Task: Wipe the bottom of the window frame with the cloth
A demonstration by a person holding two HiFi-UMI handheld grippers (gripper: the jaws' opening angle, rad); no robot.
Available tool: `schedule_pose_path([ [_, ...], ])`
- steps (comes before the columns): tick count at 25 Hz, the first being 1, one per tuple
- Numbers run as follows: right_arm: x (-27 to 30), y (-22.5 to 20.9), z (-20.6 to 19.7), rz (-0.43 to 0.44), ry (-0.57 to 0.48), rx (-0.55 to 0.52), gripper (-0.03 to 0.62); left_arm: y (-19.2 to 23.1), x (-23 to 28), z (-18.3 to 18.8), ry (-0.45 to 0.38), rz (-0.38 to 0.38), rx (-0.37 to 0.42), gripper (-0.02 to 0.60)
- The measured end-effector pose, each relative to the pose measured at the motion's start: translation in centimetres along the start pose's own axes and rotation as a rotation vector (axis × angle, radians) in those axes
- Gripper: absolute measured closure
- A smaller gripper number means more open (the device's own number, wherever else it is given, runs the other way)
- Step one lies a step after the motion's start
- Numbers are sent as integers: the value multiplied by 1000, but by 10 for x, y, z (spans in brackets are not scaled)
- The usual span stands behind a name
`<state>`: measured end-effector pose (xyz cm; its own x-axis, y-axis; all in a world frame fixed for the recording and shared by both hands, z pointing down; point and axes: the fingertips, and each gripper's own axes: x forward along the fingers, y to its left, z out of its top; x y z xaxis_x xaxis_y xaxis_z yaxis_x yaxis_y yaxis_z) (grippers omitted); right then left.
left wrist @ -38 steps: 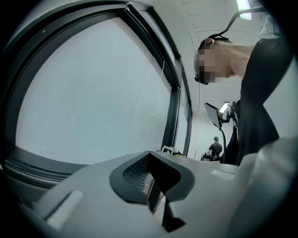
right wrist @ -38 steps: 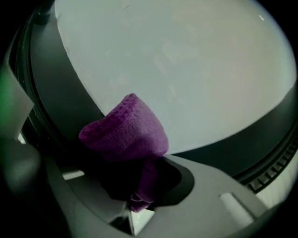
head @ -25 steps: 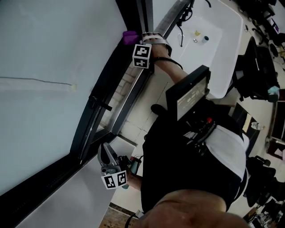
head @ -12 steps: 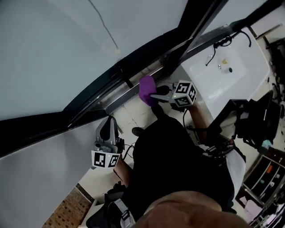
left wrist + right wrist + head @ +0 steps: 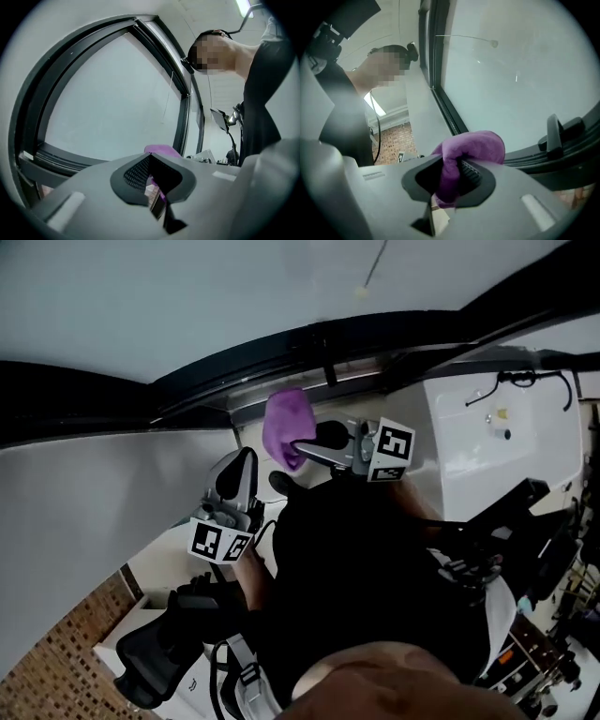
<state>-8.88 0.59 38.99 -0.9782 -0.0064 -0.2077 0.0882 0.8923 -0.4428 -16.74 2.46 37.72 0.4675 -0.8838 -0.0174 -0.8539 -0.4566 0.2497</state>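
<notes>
Pale window glass (image 5: 187, 287) fills the upper part of the head view, edged below by the dark metal window frame (image 5: 281, 348), whose bottom rail crosses the scene. A rectangular white sink (image 5: 497, 446) sits at the right.

The right claw (image 5: 305, 448) is clamped on the crumpled purple cloth (image 5: 286, 427). In the right gripper view the cloth (image 5: 473, 145) is pinched between that claw's (image 5: 450, 180) ribbed pads and bulges out past the tips. It sits just below the bottom rail (image 5: 562, 154); whether it touches the rail cannot be told.

The left claw (image 5: 242, 463) hangs lower, beside the cloth but apart from it. In its own view, the left claw's (image 5: 154, 180) jaws stand narrowly apart with nothing between them, and the cloth (image 5: 161, 150) shows beyond them.
</notes>
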Motion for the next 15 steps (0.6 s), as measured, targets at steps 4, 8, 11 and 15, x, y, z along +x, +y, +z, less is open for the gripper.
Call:
schedule_pose_path([
  [4, 5, 11, 8, 62, -41, 9, 531, 5, -11, 0, -4, 54, -2, 578],
  [8, -4, 10, 9, 123, -15, 17, 531, -2, -3, -12, 16, 121, -8, 578],
  [11, -8, 10, 3, 152, 51, -35, 531, -8, 5, -19, 17, 163, -11, 578],
  [15, -18, 9, -2, 215, 101, -71, 531, -14, 7, -29, 14, 245, -21, 578],
])
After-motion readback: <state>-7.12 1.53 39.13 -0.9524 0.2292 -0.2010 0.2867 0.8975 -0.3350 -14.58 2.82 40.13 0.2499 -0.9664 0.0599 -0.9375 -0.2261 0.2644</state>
